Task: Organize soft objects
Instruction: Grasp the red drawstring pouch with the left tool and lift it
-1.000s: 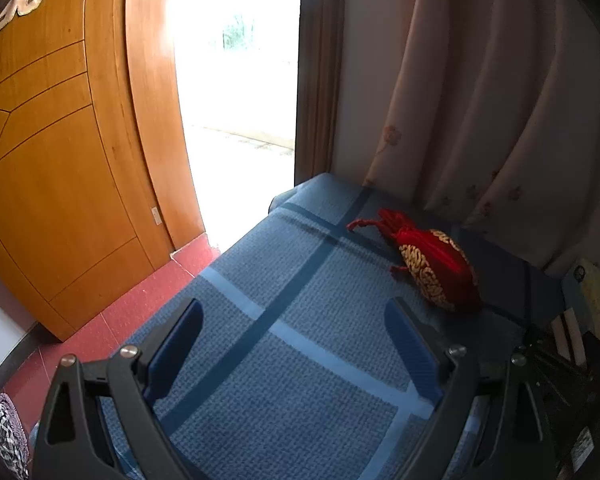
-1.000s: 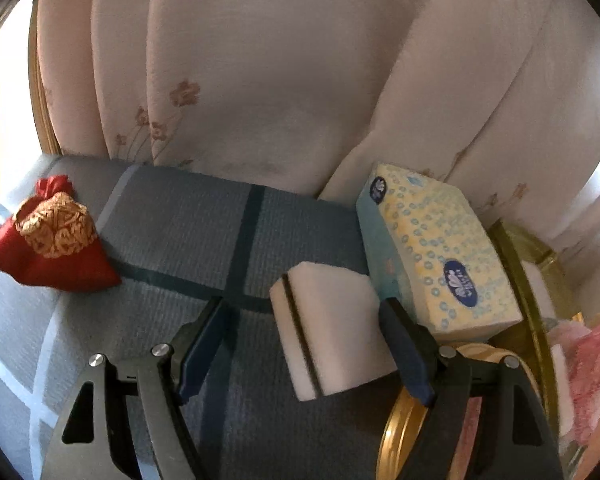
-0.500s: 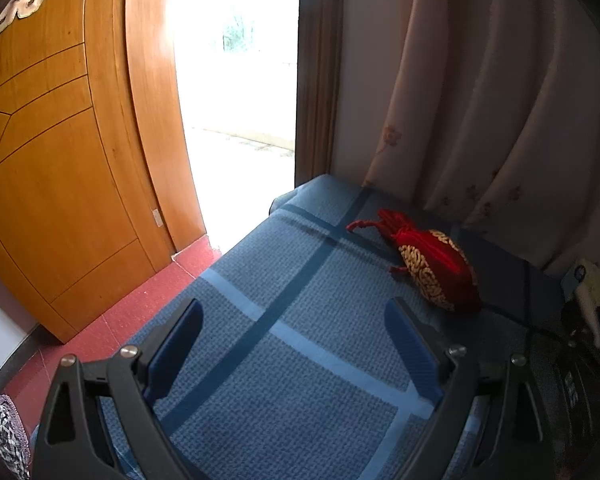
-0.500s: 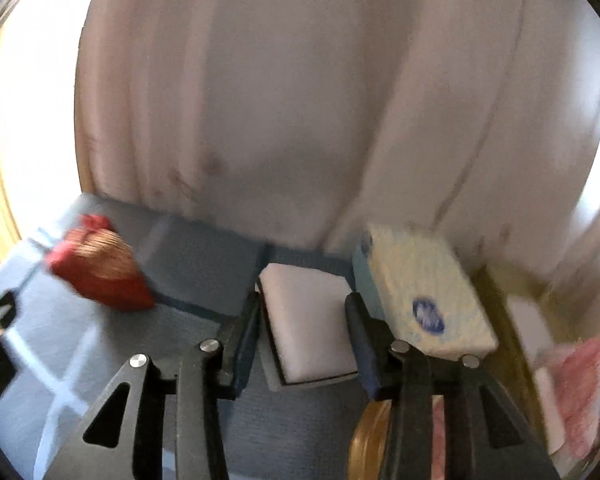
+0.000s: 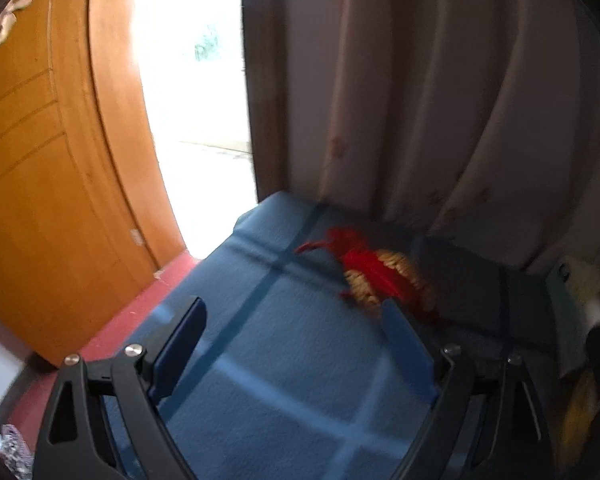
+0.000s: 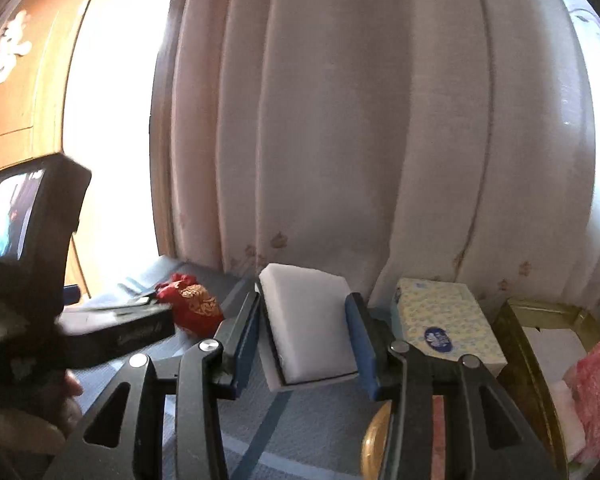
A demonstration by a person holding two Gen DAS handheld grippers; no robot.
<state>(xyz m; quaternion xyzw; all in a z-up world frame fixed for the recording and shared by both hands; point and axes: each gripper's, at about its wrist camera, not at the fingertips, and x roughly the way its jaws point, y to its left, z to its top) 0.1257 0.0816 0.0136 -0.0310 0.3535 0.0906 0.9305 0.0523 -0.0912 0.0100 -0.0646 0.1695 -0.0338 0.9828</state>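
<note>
right gripper (image 6: 306,330): I've got it pinching a white sponge block (image 6: 308,316), one blue pad flat on each side, and the block is up off the blue plaid cover (image 6: 308,420). It has a dark stripe along its near edge.

left gripper (image 5: 296,344): jaws spread wide, and I can see them creeping inward a bit, nothing between them but cover. In the right wrist view its black body (image 6: 112,332) sits off to the left of my right one, with a bit of the hand (image 6: 32,420) that's holding it.

red pouch (image 5: 380,276): red with gold brocade, lying on the cover just past the left gripper's right-hand finger (image 5: 408,348), which overlaps its near corner in that view. Can't tell if they touch, it's blurry. From the right gripper it's ahead and to the left.

tissue pack (image 6: 444,322): yellow-dotted, with a blue oval logo, lying just right of the sponge block and close to the right-hand finger.

gold tray (image 6: 516,344): further right again, something pink and something white in it.

curtain (image 6: 360,120): pale, with small flower prints, hanging straight ahead behind everything.

wooden door (image 5: 40,160): far left of the left gripper, bright doorway beside it.
</note>
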